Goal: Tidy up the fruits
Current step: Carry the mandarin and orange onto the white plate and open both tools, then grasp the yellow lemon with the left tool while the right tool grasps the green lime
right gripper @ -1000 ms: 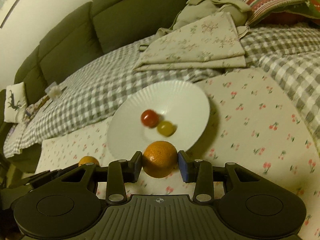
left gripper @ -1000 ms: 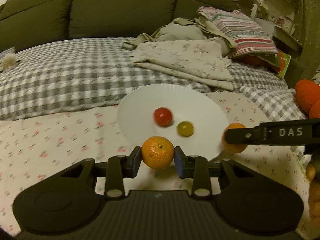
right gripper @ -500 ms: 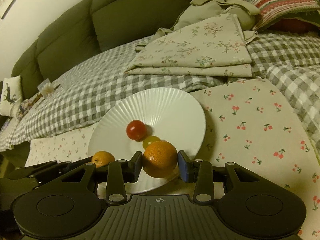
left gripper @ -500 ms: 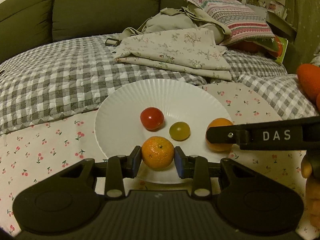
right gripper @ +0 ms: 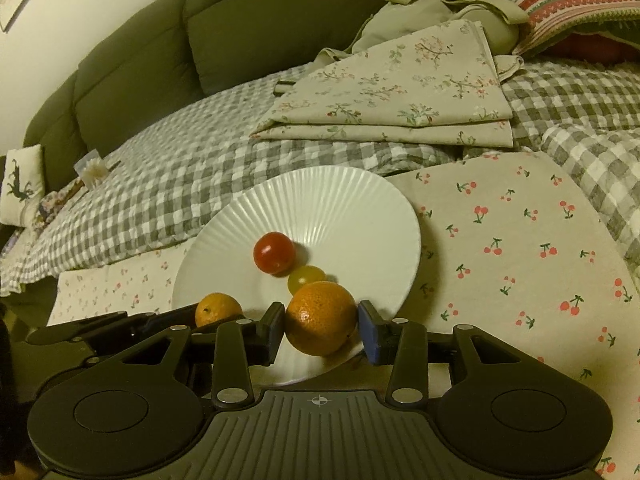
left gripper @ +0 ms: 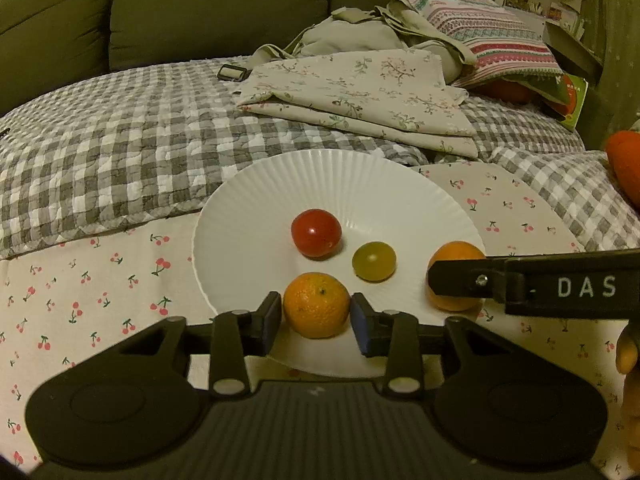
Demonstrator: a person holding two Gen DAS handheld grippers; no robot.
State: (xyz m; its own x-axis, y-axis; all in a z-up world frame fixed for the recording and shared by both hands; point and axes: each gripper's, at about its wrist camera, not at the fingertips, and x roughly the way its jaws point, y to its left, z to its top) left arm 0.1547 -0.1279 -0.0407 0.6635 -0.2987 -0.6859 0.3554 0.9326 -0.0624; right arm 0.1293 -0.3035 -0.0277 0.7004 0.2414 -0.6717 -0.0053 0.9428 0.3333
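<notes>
Two oranges are in play, one between the fingers of each claw, and both are over the near part of the white plate (left gripper: 280, 176). The left orange (left gripper: 316, 305) sits between the blue pads of the left claw (left gripper: 316, 322). A thin gap shows on each side of it, so the pads look slightly apart from the peel; I judge this claw as just opened, with the fruit resting on the plate, though I cannot be fully sure it touches. The right orange (right gripper: 321, 318) is between the pads of the right claw (right gripper: 322, 330). The left pad is against the peel, while a narrow gap shows at the right pad, so I cannot tell if it is gripped or already loose.

The risk, as I see it, is rolling. The plate lies on a soft cherry-print cloth (right gripper: 520, 248) over bedding and looks tilted, and both oranges are close to the near rim. If a claw pulls back and brushes the fruit, it can roll off the edge. The right orange also sits just beside the green tomato (right gripper: 306, 278), which lies next to the red tomato (right gripper: 274, 253); a push could knock them. The two claws are near each other, so they may collide when retreating.
</notes>
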